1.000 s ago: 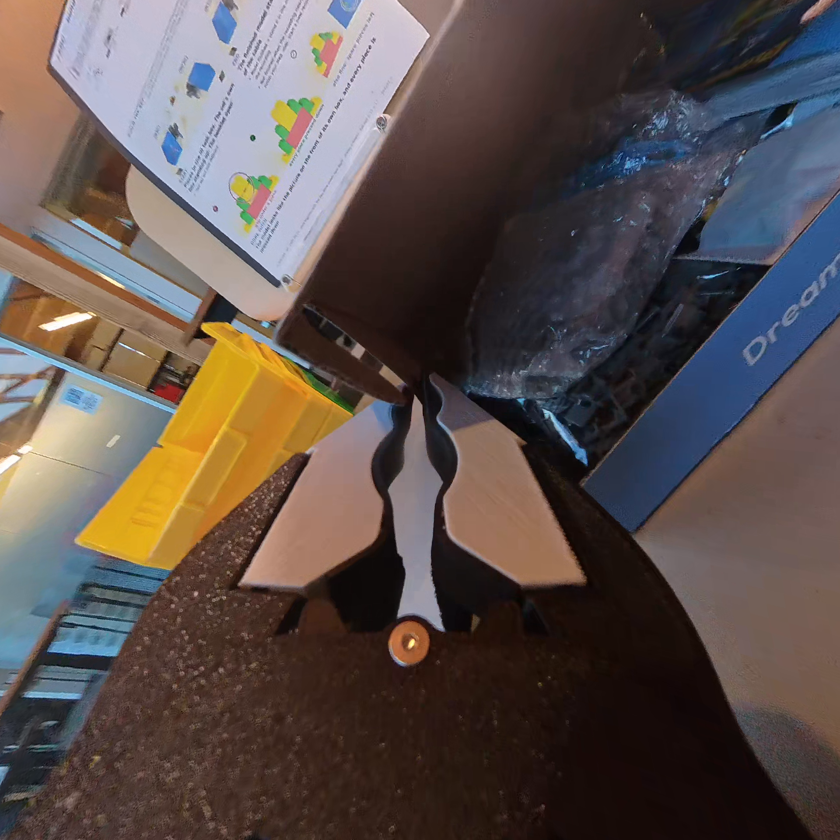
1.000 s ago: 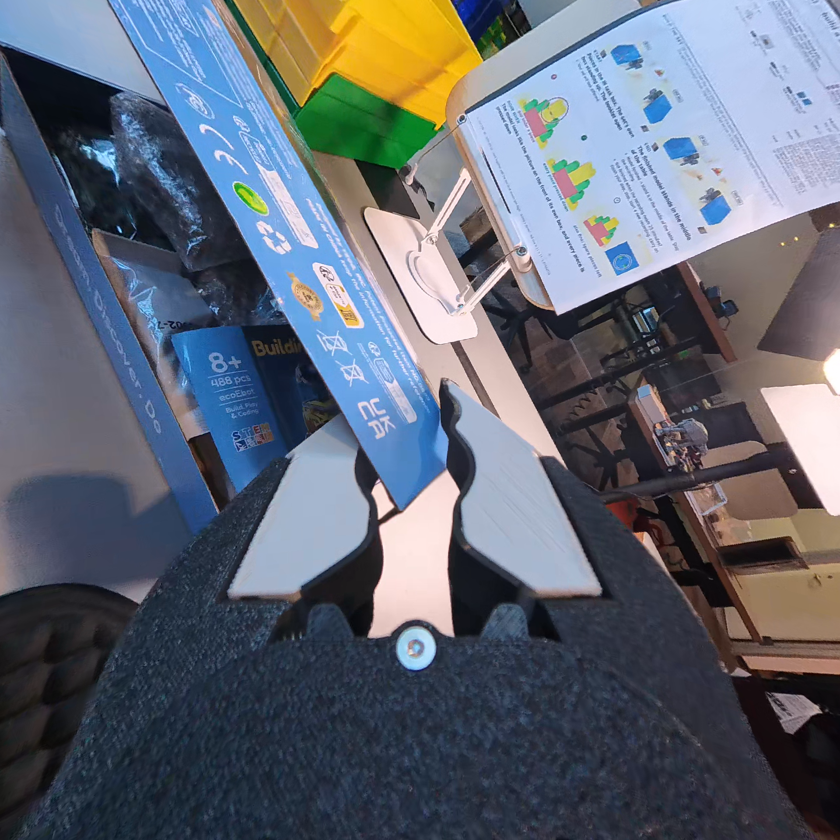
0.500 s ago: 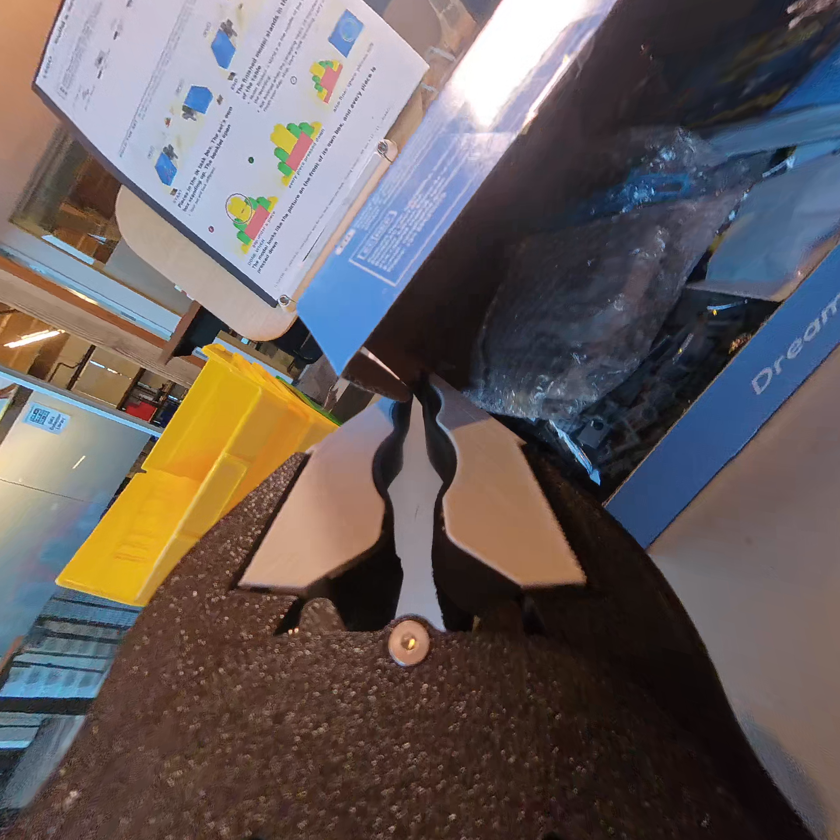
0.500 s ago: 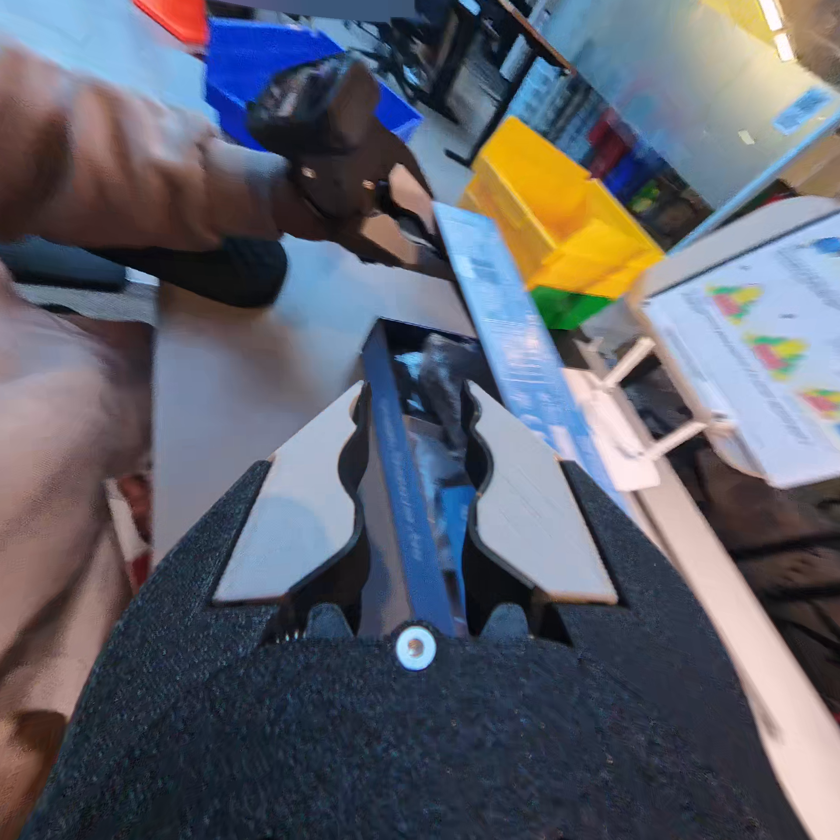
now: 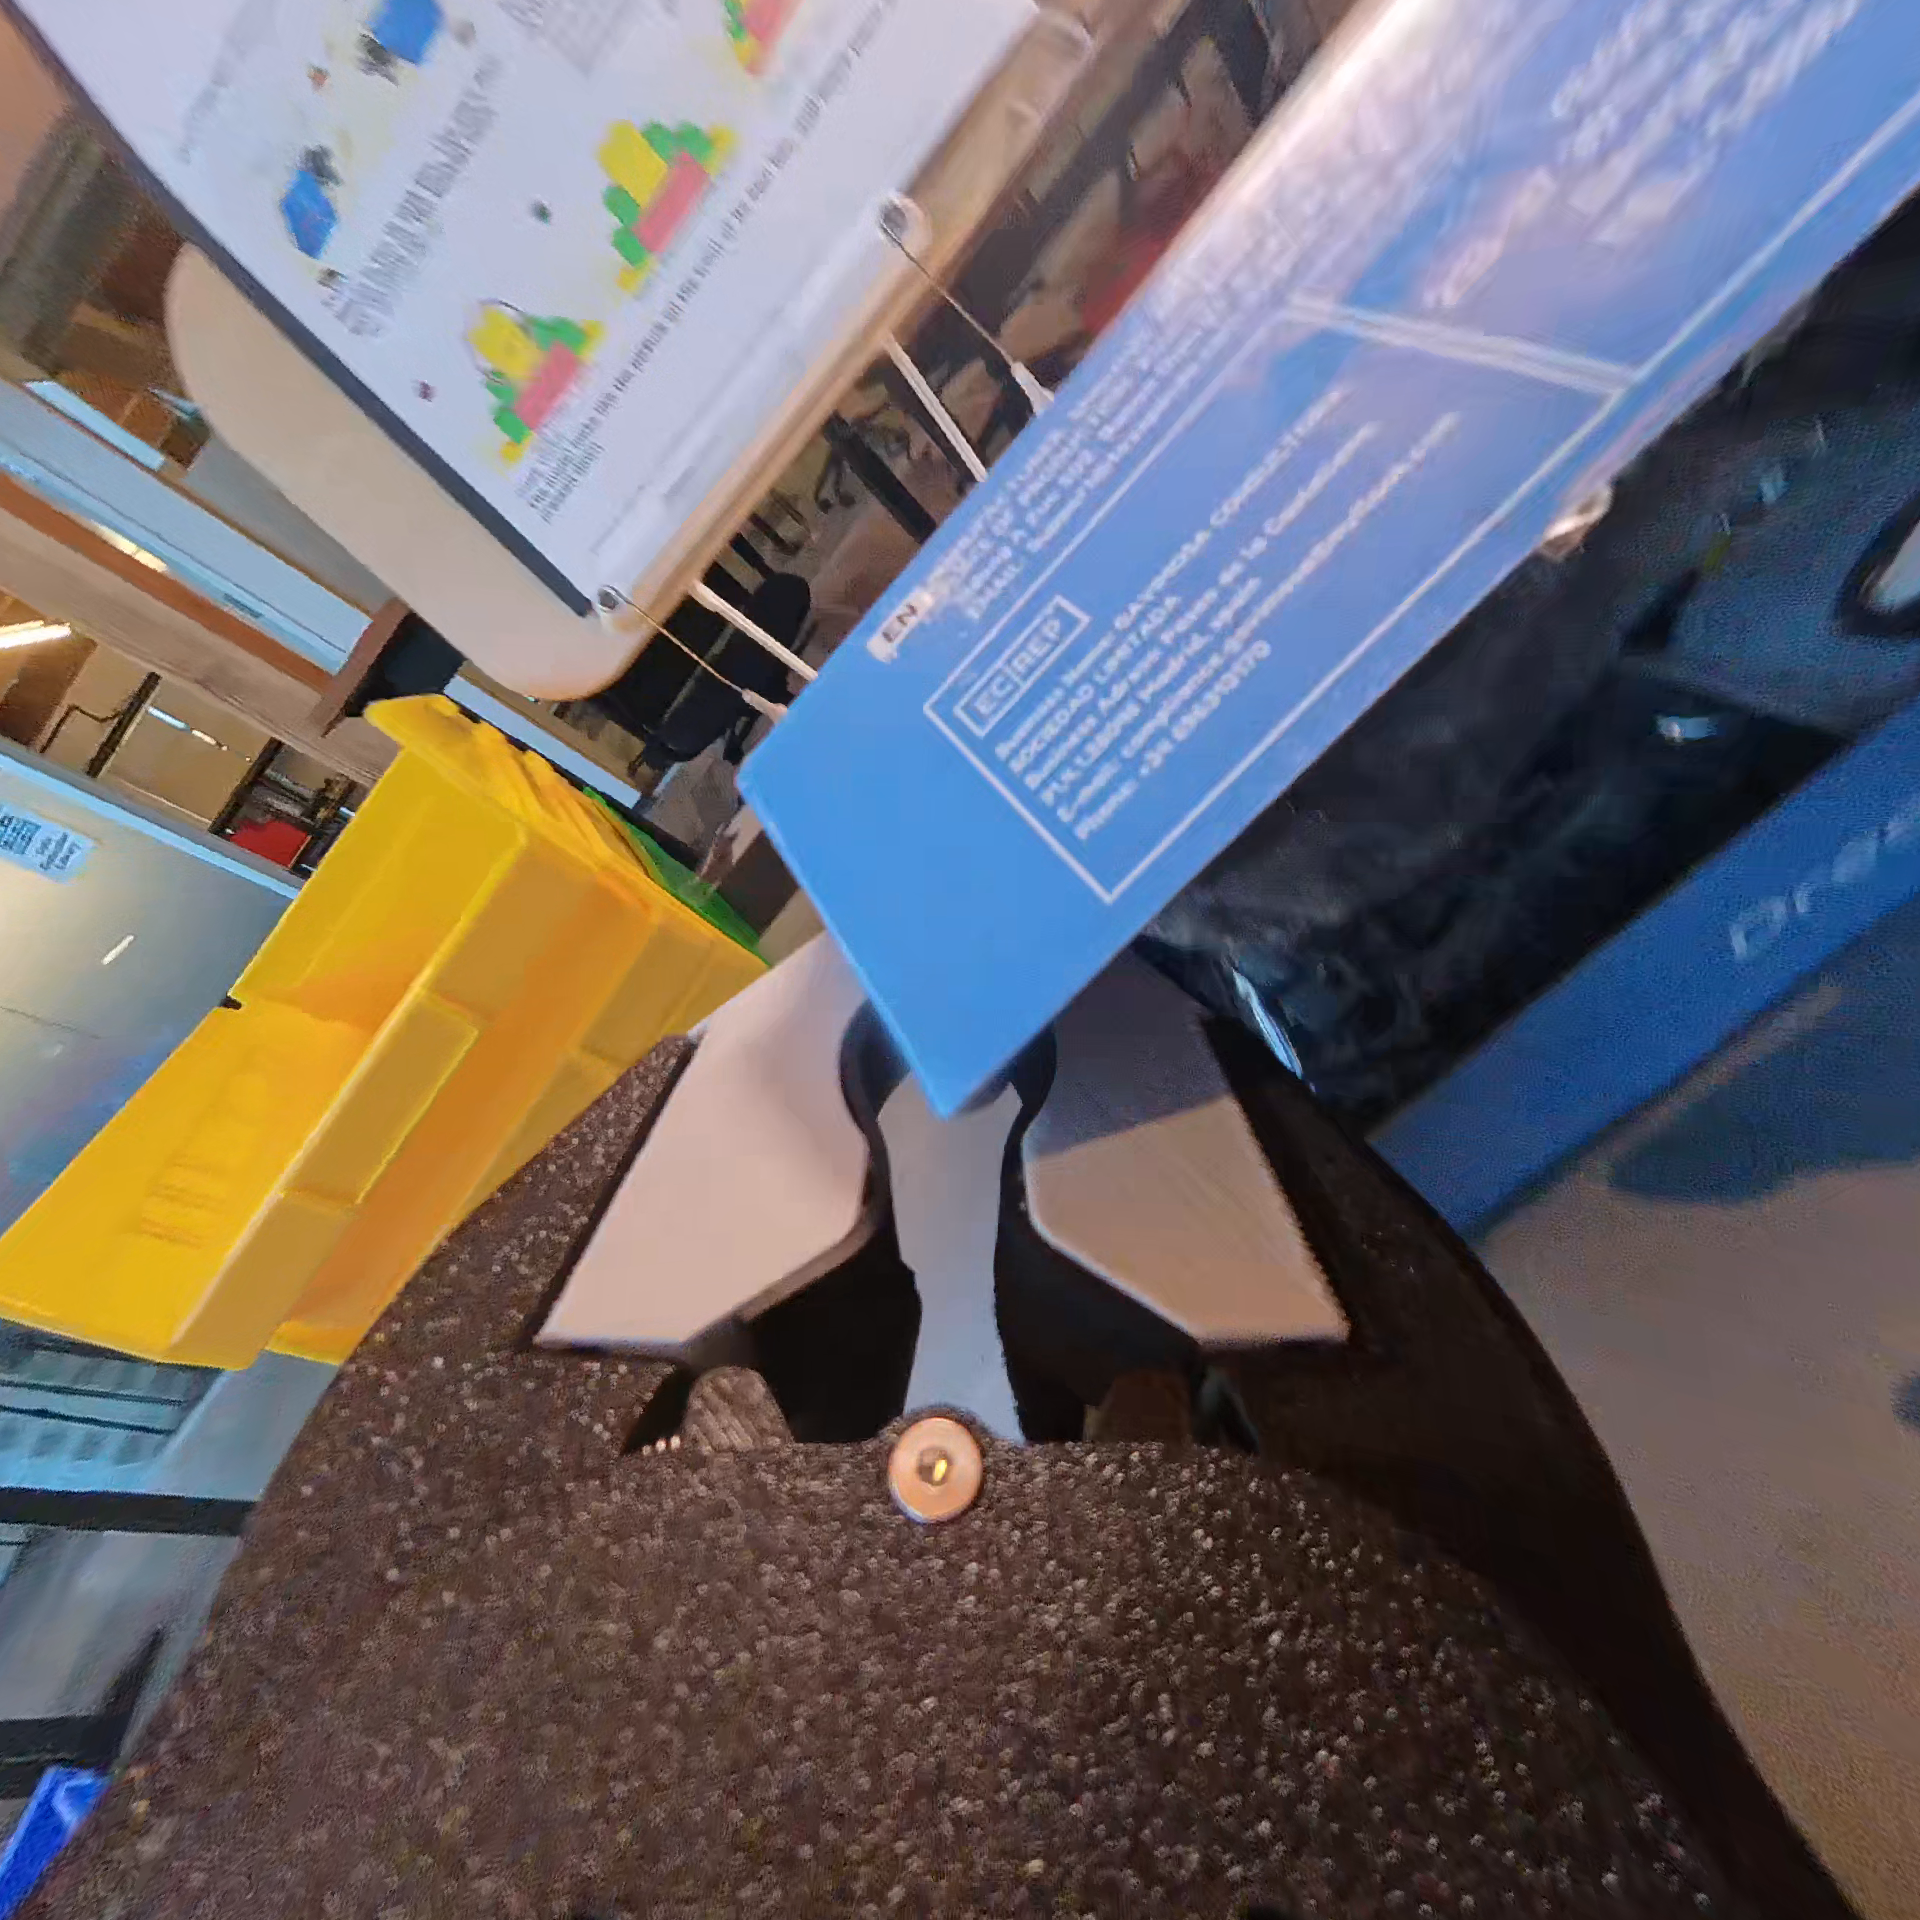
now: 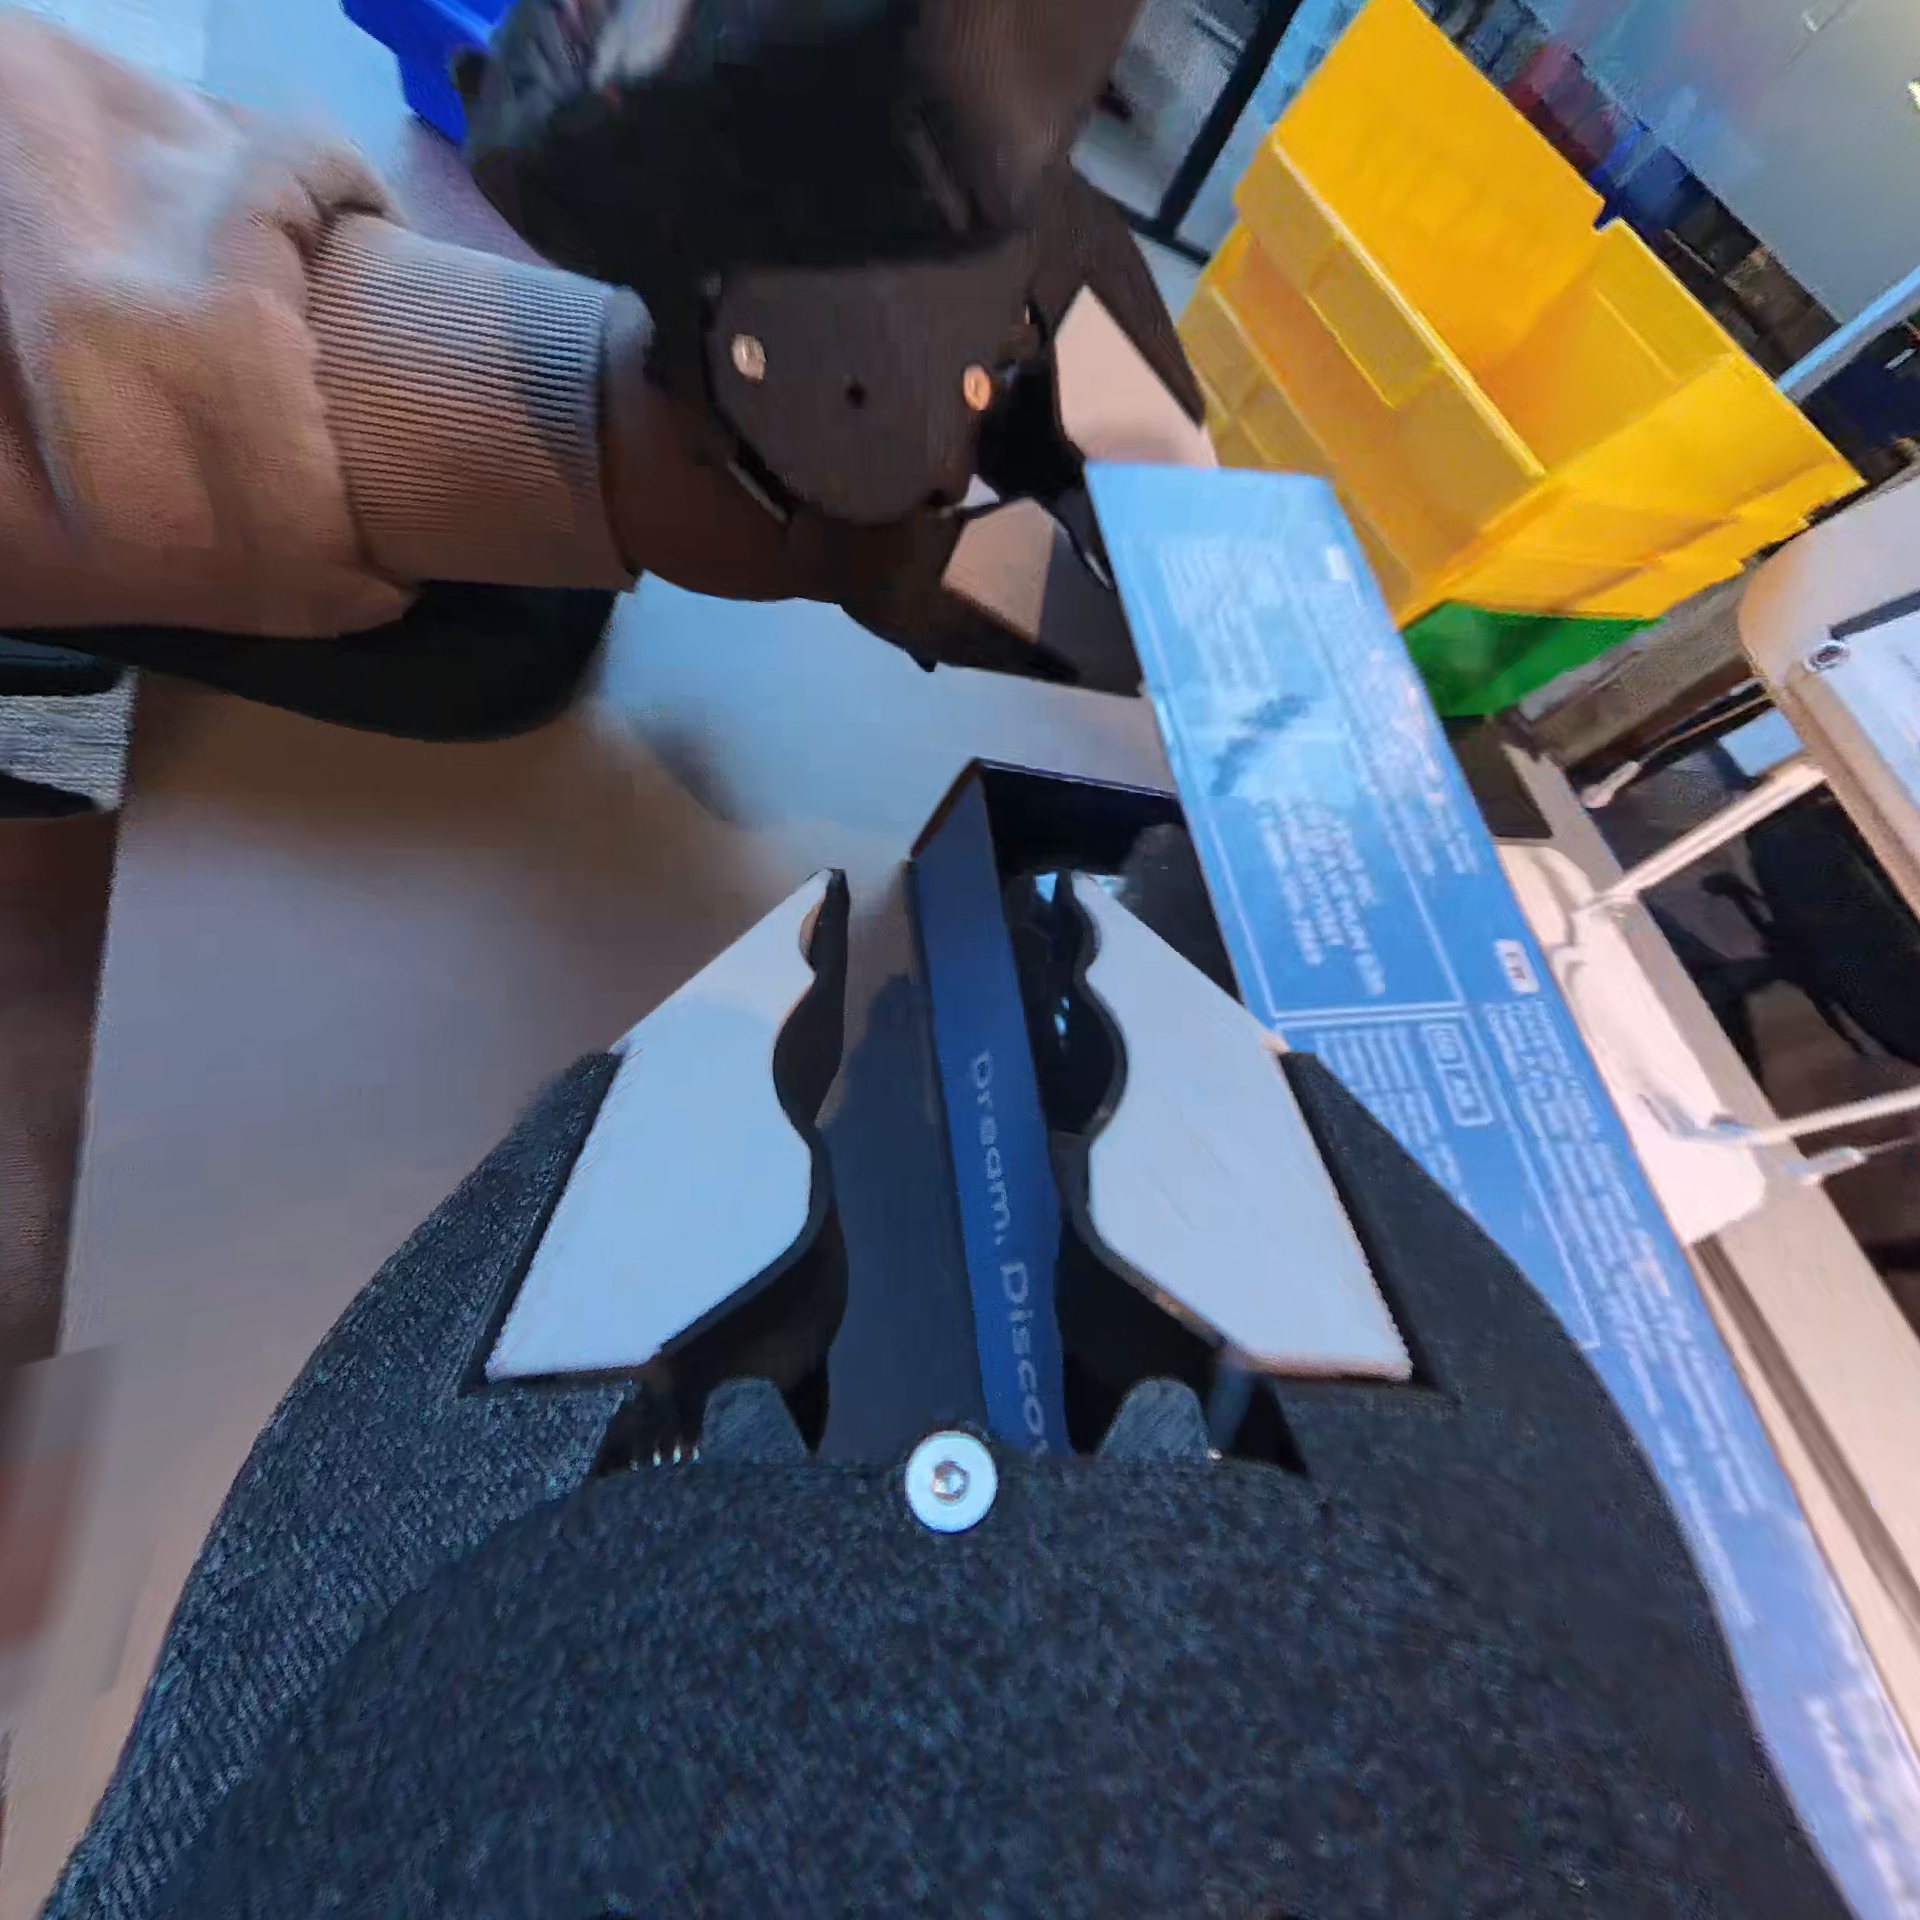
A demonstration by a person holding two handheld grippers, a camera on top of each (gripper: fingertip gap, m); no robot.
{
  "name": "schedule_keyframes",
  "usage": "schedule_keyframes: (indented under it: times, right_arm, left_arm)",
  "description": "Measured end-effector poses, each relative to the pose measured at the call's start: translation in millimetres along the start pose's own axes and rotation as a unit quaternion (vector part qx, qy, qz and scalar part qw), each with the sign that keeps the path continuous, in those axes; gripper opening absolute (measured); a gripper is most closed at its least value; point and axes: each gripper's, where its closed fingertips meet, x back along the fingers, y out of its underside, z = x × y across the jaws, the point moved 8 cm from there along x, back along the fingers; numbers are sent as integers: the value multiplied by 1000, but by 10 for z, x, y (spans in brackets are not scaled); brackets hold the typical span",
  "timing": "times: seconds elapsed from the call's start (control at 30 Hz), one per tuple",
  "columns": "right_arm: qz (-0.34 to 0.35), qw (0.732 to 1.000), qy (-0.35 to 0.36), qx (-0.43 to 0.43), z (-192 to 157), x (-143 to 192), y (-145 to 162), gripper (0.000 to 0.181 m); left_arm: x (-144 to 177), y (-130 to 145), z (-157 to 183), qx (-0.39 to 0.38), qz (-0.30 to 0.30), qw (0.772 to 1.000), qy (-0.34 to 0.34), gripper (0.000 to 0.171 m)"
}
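Blue cardboard lid (image 5: 1299, 520) raised, corner pinched in left gripper (image 5: 961, 1039); right gripper (image 6: 945, 894) agape astride front wall of open box (image 6: 977, 1039), bags (image 5: 1507, 831) inside

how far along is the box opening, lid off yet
Done: the blue cardboard lid is raised, tilted above the dark blue cardboard box. In hand: the left gripper pinches the lid's corner; the right gripper, open, straddles the box's near wall. Left: dark plastic bags lie inside.
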Motion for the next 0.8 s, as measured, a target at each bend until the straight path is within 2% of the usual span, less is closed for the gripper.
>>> schedule_keyframes:
  times: [0.07,0.13,0.2,0.23,0.33,0.4,0.47,0.53,0.6,0.63,0.7,0.73,0.8]
  right_arm:
    - [-10,998,-47,-27,-98,27,51,36]
    - [-15,988,-137,-66,-298,103,102,37]
    - [8,972,-212,-105,-474,268,76,37]
    - [31,968,-218,-117,-489,369,40,37]
    - [66,982,-135,-111,-234,725,-35,45]
    - [66,991,-65,-95,10,993,-28,54]
    - [45,996,29,-66,268,1230,63,67]
    - [-26,993,112,-18,475,1329,290,80]
    - [-121,985,119,7,522,1260,570,89]
    - [-137,984,114,13,507,1199,666,89]
    - [-141,987,81,-7,441,1105,791,73]
    - [-141,986,84,-12,441,1090,840,69]
    - [-139,987,76,-13,420,1096,896,69]
  left_arm:
    - [15,72,108,-48,-19,999,8,5]
    - [27,125,179,-80,-32,996,19,5]
    - [42,169,251,-105,-39,993,29,4]
    - [55,166,263,-109,-42,993,32,4]
    - [93,133,273,-90,-46,994,45,5]
    - [109,140,306,-107,-55,992,39,6]
    - [126,139,335,-123,-61,990,32,6]
    - [149,122,362,-141,-66,987,29,7]
    - [182,102,400,-160,-71,984,31,8]
    - [200,97,427,-170,-78,982,38,13]
    - [251,97,482,-183,-87,978,56,11]
    - [298,100,521,-179,-87,977,75,0]
    - [397,104,535,-144,-85,982,92,3]
